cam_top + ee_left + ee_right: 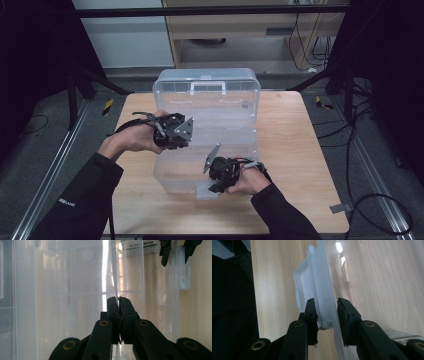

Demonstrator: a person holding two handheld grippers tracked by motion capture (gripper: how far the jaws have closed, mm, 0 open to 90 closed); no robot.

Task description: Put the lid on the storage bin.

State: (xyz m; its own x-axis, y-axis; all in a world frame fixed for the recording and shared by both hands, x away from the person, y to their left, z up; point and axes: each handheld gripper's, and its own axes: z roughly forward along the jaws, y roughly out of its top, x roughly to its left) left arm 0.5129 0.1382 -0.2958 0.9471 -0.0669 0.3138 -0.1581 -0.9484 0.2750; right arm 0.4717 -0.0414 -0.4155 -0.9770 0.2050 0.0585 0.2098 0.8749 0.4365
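Clear plastic storage box (pixel 207 107) sits open on the wooden table (pixel 300 150); left gripper (pixel 118 305) pinches its thin wall, right gripper (pixel 327 312) clamps its white latch (pixel 312 282).

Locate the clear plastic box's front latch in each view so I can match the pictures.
High view: latch at bottom centre, on the box's near wall, by the right gripper.
Left gripper view: top right.
Right gripper view: centre, between the jaws.
Shared landmark: wooden table.
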